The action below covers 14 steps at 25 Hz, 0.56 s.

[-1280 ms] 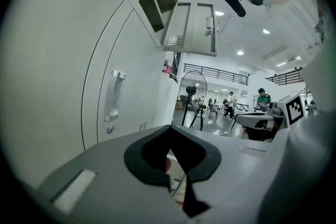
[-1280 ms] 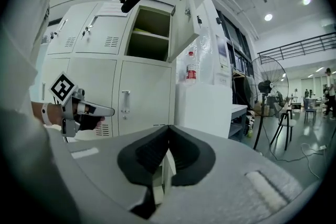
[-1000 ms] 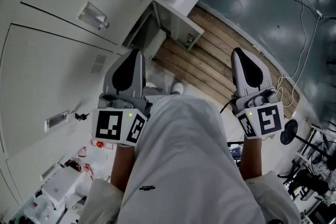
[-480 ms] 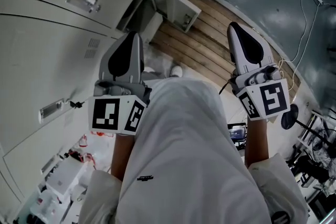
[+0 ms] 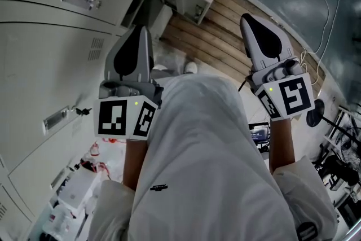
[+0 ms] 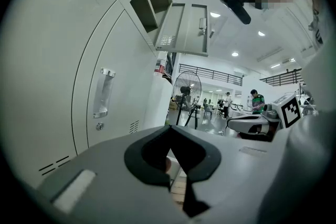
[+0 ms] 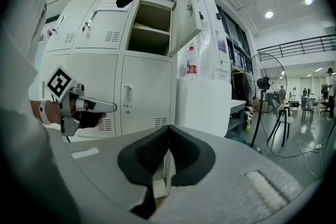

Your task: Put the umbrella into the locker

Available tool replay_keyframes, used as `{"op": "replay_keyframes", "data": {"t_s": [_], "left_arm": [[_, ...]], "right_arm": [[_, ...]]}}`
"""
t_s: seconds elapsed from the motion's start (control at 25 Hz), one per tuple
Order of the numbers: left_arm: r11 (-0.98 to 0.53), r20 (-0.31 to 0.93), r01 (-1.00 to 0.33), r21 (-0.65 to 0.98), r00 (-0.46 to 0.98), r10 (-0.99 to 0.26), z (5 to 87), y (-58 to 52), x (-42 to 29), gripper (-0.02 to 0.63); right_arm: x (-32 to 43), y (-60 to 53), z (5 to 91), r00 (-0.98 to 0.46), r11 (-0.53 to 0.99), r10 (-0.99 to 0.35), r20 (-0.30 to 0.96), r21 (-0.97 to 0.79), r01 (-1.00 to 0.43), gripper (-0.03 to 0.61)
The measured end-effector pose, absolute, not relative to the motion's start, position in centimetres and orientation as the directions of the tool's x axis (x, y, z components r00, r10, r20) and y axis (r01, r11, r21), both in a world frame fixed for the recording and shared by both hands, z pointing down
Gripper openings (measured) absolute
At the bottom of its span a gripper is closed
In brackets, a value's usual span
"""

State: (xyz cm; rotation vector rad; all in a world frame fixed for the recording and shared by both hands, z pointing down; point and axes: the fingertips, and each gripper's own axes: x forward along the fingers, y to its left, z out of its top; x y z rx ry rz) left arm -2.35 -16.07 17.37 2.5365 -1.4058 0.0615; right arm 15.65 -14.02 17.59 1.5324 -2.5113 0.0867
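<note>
Head view looks down past your white smock (image 5: 208, 166) to both grippers held out ahead: the left gripper (image 5: 140, 34) is near the closed locker doors (image 5: 51, 53), and the right gripper (image 5: 251, 25) is over the wooden floor planks (image 5: 225, 48). Left gripper view shows your jaws clenched tip to tip with nothing between them. Right gripper view shows the same on that side (both empty). The locker (image 7: 152, 29) stands open in the upper row, its door (image 7: 186, 13) swung out to the right, beyond and above your left gripper. It is well apart from both grippers. A standing fan (image 7: 265, 81) is off to the right. Where the umbrella is, you cannot tell from any view.
</note>
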Motion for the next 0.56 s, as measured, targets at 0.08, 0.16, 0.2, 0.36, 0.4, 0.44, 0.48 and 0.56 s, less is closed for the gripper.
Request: {"op": "replay_keyframes", "data": {"t_s": [0.08,0.16,0.2,0.36,0.4,0.44,0.48,0.56], "left_arm": [[-0.511,0.157,-0.837,0.194,0.541,-0.826,17.53,-16.01,-2.24,0.015],[-0.513,0.162,-0.836,0.192,0.543,-0.824,17.54,-16.03,-2.29,0.015],[-0.515,0.162,-0.836,0.190,0.544,-0.824,17.52,-16.07,-2.28,0.015],[-0.513,0.165,-0.837,0.190,0.542,-0.824,17.58,-16.15,-2.26,0.015],[-0.512,0.166,-0.837,0.190,0.542,-0.824,17.62,-16.16,-2.22,0.015],[-0.513,0.168,-0.837,0.190,0.542,-0.823,17.64,-16.20,-2.16,0.015],[-0.513,0.168,-0.837,0.189,0.543,-0.823,17.65,-16.26,-2.09,0.015],[-0.515,0.169,-0.837,0.188,0.544,-0.822,17.62,-16.40,-1.97,0.015]], "right_arm": [[15.80,-14.10,17.85,-0.437,0.455,-0.876,0.203,0.051,-0.889,-0.009],[15.72,-14.22,17.88,-0.437,0.454,-0.877,0.201,0.048,-0.890,-0.009],[15.66,-14.27,17.83,-0.438,0.456,-0.876,0.199,0.049,-0.889,-0.009],[15.59,-14.39,17.98,-0.446,0.464,-0.872,0.203,0.048,-0.885,-0.009],[15.64,-14.44,18.00,-0.448,0.466,-0.870,0.206,0.048,-0.884,-0.009],[15.70,-14.52,17.96,-0.449,0.467,-0.869,0.207,0.049,-0.883,-0.009],[15.74,-14.62,17.87,-0.450,0.469,-0.869,0.206,0.052,-0.882,-0.009],[15.81,-14.85,17.62,-0.452,0.472,-0.868,0.203,0.060,-0.879,-0.009]]}}
